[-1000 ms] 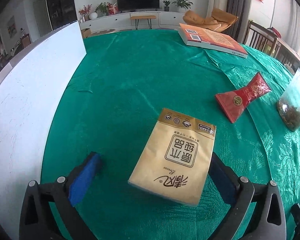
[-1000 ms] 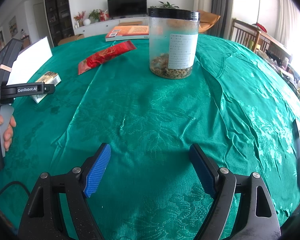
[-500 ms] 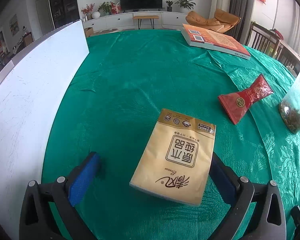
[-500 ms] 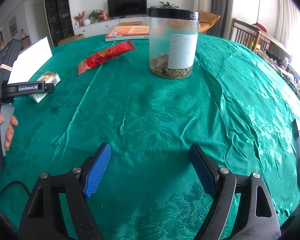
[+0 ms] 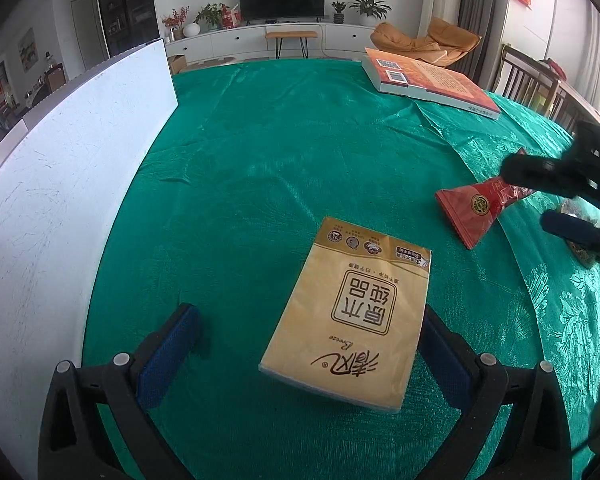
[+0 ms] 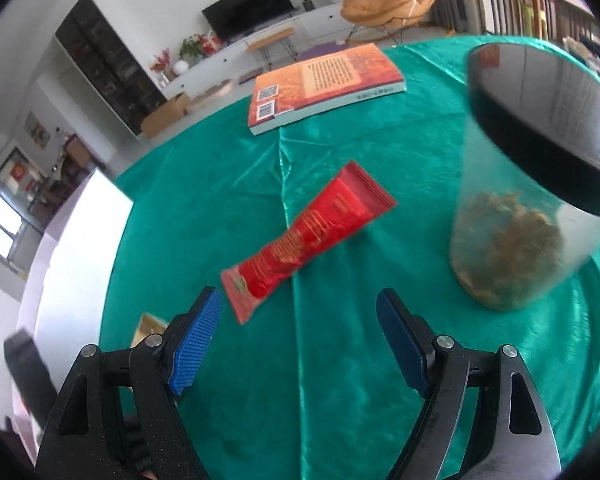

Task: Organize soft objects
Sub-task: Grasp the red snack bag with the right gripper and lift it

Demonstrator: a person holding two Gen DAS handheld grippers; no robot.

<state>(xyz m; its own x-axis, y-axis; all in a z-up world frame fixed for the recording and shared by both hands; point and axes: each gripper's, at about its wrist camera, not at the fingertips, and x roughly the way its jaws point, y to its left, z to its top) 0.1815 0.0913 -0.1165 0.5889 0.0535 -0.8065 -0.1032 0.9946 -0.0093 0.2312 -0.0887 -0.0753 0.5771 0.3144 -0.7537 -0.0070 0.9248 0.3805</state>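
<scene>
Green patterned cloth (image 5: pixel 284 152) covers our table, and nothing on it looks sorted yet. Nearest, our left tongs (image 5: pixel 312 344) stand released, fingers spread to either side of the tan tissue pack (image 5: pixel 352 312), which lies flat on the cloth, ungripped. Our right tongs (image 6: pixel 298 340) are released too, hovering above the near end of the red foil pouch (image 6: pixel 312 236), which lies slack on the cloth with nothing holding it. Just right of it stands the clear jar (image 6: pixel 508 248) with its black lid, then farther off the orange book (image 6: pixel 324 84). We judge both soft things remain to be picked up and grouped; where they belong we cannot tell.
</scene>
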